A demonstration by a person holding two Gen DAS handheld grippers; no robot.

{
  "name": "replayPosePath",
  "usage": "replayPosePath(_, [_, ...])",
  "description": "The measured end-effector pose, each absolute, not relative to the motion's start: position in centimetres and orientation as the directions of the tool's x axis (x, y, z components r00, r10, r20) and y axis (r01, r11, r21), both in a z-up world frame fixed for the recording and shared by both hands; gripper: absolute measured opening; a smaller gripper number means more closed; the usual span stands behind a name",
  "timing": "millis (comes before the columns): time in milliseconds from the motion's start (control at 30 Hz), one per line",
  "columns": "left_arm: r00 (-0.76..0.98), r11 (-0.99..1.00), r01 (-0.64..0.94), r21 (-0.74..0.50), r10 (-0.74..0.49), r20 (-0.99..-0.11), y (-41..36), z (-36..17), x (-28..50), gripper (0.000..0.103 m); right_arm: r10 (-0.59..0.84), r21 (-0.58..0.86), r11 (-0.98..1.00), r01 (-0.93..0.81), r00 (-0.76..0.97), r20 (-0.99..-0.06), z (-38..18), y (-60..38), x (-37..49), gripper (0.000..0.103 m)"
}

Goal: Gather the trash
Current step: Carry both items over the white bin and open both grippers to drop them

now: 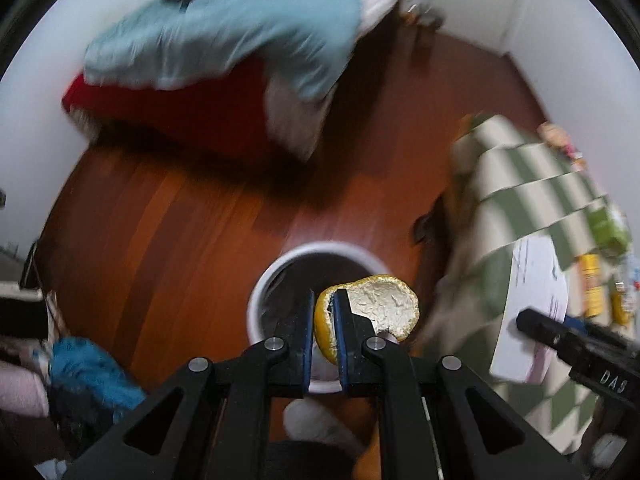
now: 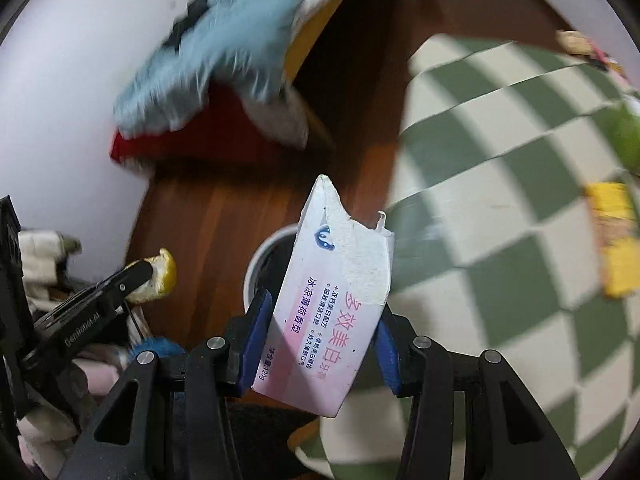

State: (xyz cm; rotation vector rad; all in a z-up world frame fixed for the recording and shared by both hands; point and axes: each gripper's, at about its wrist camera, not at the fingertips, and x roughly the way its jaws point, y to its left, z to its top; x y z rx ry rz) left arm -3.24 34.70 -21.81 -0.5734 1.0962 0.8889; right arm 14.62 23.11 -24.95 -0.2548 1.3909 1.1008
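Holding a piece of citrus peel point(image 1: 376, 308) pinched between its 2 fingers, my left gripper point(image 1: 325, 320) sits directly above the white-rimmed trash bin point(image 1: 260, 292) on the wooden floor point(image 1: 180, 220). My right gripper point(image 2: 320, 332) is clamped on a torn white toothpaste box point(image 2: 332, 300), just beside the bin, at the edge of the green checked tablecloth point(image 2: 500, 160). Beyond, a light blue blanket point(image 1: 240, 32) is blurred.
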Motion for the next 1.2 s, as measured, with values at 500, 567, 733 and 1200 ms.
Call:
replayPosePath(500, [0.123, 0.407, -0.905, -0.123, -0.026, -0.992, 43.7, -37.8, -6.3, 0.017, 0.085, 0.259, 0.457, -0.851, -0.248, -0.965, -42.6, 36.8, 8.5, 0.052])
replayPosePath(567, [0.113, 0.39, -0.915, -0.104, -0.002, -0.994, 44.1, -37.8, -7.1, 0.055, 0.042, 0.255, 0.455, -0.853, -0.266, -0.963, -43.9, 37.4, 8.0, 0.056])
replayPosePath(733, [0.064, 0.35, -0.936, -0.033, 0.077, -0.995, 44.7, -36.9, -9.3, 0.103, -0.017, 0.19, 0.414, -0.89, -0.216, -0.976, -44.5, 38.2, 7.5, 0.096])
replayPosePath(1200, [-0.014, 0.374, -0.92, 0.115, 0.263, -0.965, 41.1, -32.5, -10.4, 0.103, 0.002, 0.091, 0.372, -0.924, -0.097, -0.995, -40.3, 37.0, 6.6, 0.101])
